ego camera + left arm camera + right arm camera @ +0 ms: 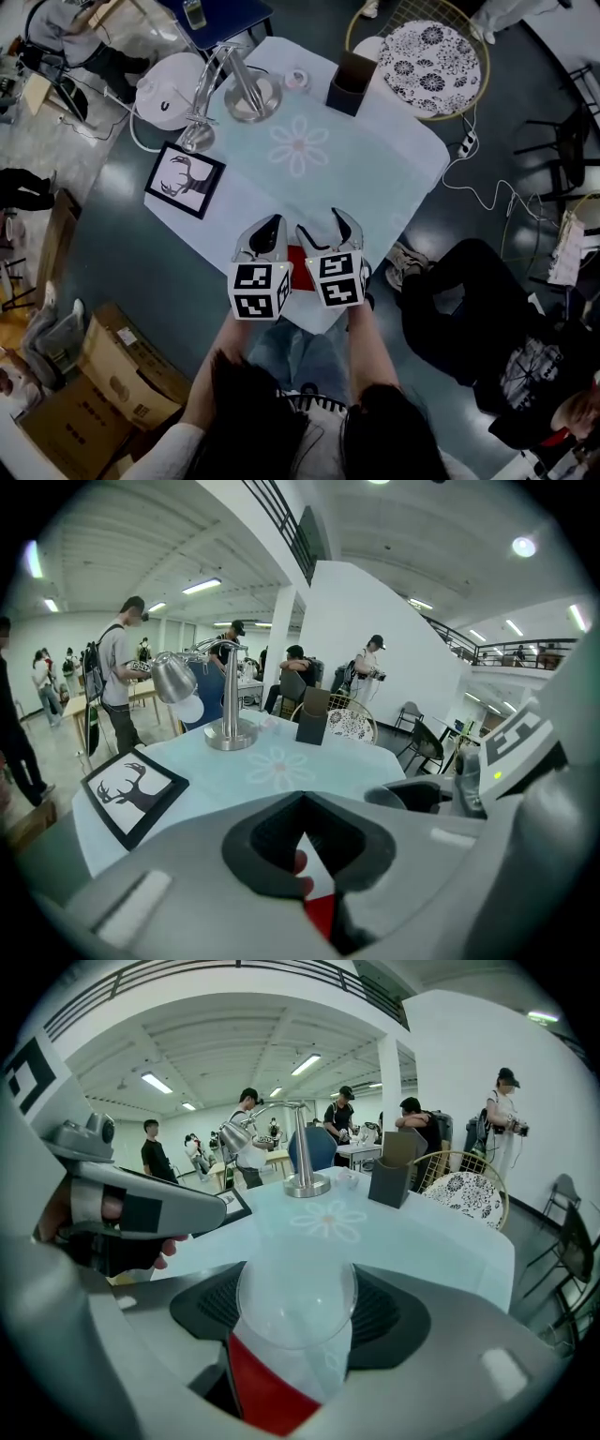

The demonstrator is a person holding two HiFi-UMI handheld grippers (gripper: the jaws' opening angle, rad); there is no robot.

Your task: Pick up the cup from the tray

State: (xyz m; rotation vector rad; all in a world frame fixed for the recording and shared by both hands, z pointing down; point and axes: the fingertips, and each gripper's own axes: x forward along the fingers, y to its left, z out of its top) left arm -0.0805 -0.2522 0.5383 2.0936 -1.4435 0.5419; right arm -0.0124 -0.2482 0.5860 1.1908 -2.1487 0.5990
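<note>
A clear plastic cup (295,1309) sits between the two dark pads of my right gripper (296,1321), which is shut on it, mouth towards the camera. Under it lies a red tray (255,1389) at the near edge of the white-clothed table (375,178). In the head view the tray (297,261) shows as a red patch between the two grippers. My right gripper (323,225) has its fingers spread to the cup's width. Just to its left, my left gripper (272,225) is shut with nothing in it. The left gripper view shows its jaws (302,803) together over the tray (322,913).
A metal desk lamp (248,89), a framed deer picture (184,180), a dark box (350,82) and a small roll (297,79) stand on the table. A patterned-cushion chair (431,56) is beyond it. A person (487,319) sits at the right; cardboard boxes (103,375) lie at the left.
</note>
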